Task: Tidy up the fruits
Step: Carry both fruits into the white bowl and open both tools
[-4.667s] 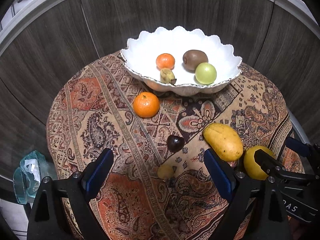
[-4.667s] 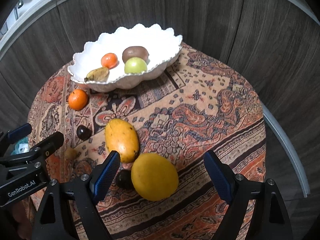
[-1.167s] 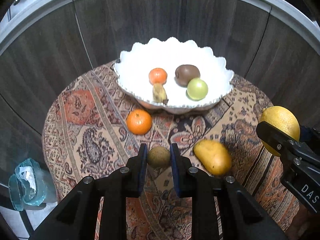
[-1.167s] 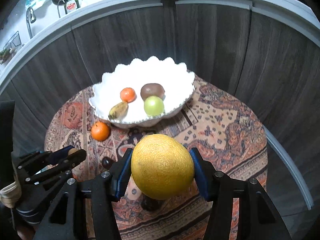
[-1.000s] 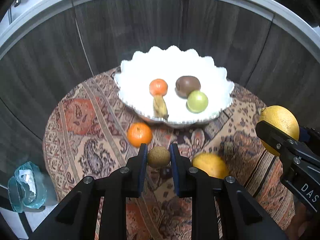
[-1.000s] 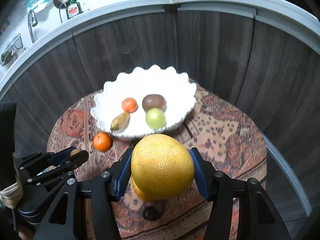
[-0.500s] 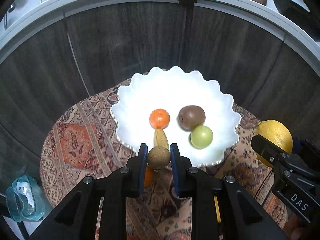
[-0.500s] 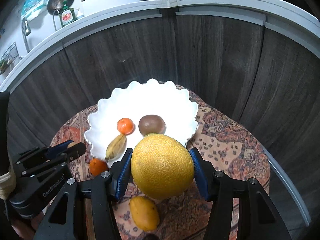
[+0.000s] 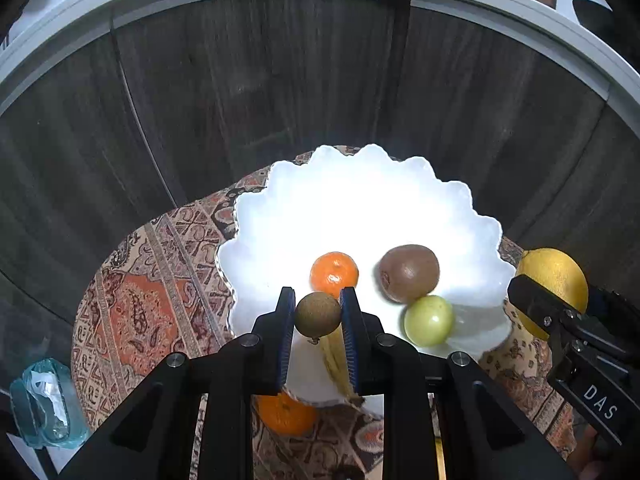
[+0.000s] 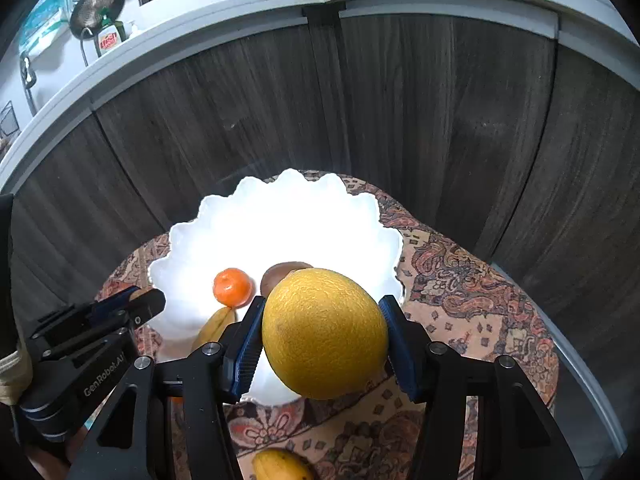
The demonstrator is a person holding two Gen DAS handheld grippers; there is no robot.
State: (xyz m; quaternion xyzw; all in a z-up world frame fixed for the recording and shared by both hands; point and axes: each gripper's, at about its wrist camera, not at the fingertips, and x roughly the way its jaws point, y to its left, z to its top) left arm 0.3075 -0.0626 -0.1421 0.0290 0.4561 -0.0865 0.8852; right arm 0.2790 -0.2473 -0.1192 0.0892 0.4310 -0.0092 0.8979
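A white scalloped bowl (image 9: 360,200) (image 10: 280,216) stands at the back of the patterned table. It holds a small orange (image 9: 334,268) (image 10: 233,287), a kiwi (image 9: 409,273) (image 10: 276,276), a green fruit (image 9: 428,320) and a small banana (image 9: 338,360) (image 10: 216,326). My left gripper (image 9: 318,314) is shut on a small brown round fruit (image 9: 318,314) above the bowl's near rim. My right gripper (image 10: 322,330) is shut on a large yellow citrus (image 10: 324,330) (image 9: 554,280), held above the bowl's right front edge.
Another orange (image 9: 285,414) lies on the patterned cloth (image 9: 140,300) in front of the bowl. A yellow mango (image 10: 280,466) lies nearer on the cloth. Dark wood cabinet fronts (image 9: 280,100) stand behind the table. A blue-green bag (image 9: 44,404) is low at left.
Both grippers have risen and moved forward toward the bowl with their fruits. The bowl now lies right under the fingertips; the cloth fruits have dropped toward the frame bottom.
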